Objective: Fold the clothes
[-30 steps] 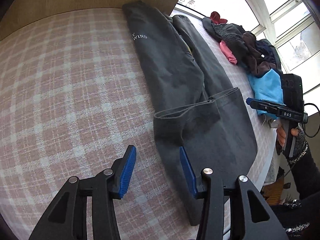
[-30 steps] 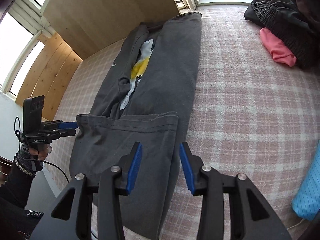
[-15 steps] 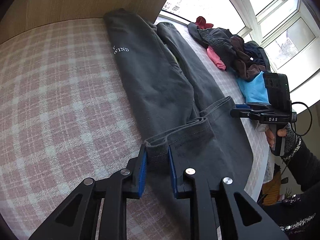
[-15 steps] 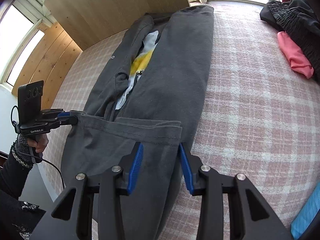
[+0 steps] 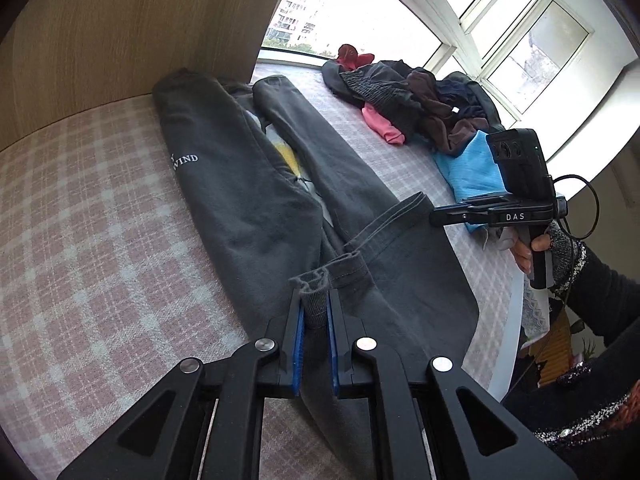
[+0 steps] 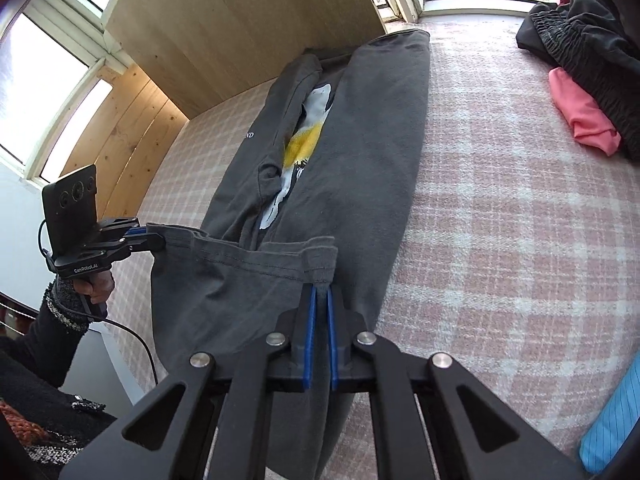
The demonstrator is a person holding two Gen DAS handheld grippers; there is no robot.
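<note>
A dark grey T-shirt [image 5: 240, 200] [image 6: 360, 152] lies lengthwise on the pink plaid bed, both sides folded inward, with a white and yellow print showing in the gap. Its bottom hem [image 6: 248, 252] is doubled back toward me. My left gripper [image 5: 315, 312] is shut on the hem's left corner, which bunches up between the blue pads. My right gripper [image 6: 321, 300] is shut on the hem's right corner. In the left wrist view the right gripper [image 5: 436, 214] meets the hem edge; in the right wrist view the left gripper [image 6: 158, 240] pinches the other corner.
A heap of dark clothes [image 5: 416, 92] [image 6: 580, 40] with a pink garment [image 5: 382, 126] [image 6: 584, 116] and a light blue cloth [image 5: 472, 168] lies to the right by the window. A wooden panel [image 5: 120, 32] borders the bed's far side. The bed edge [image 5: 516, 292] runs near me.
Both grippers moved forward onto the hem and went from open to shut on its corners. The hem corners now stand slightly lifted and bunched.
</note>
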